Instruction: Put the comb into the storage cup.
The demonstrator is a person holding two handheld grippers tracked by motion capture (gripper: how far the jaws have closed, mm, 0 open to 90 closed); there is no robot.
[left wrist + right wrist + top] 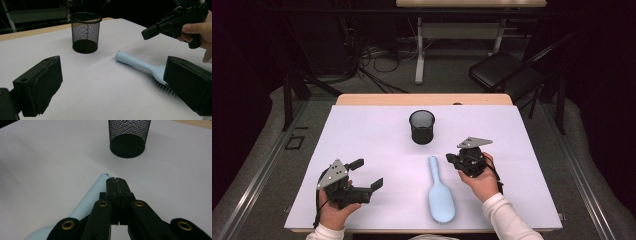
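Note:
A light blue hairbrush (439, 192) lies bristles down on the white table top (362, 130), with its handle pointing away from the person toward a black mesh cup (422, 127). My right gripper (450, 159) hovers just right of the handle's tip. In the right gripper view its jaws (116, 181) are pressed together with nothing between them, and the handle (92, 195) lies below and to their left. My left gripper (367, 174) rests at the front left with its jaws wide apart and empty. In the left gripper view it faces the brush (140, 63) and the cup (85, 32).
The mesh cup (128, 135) stands upright and empty at the middle back of the table. A wooden edge (422, 99) runs along the far side. Beyond it stand a folding chair (507, 70) and a desk leg with cables on the floor.

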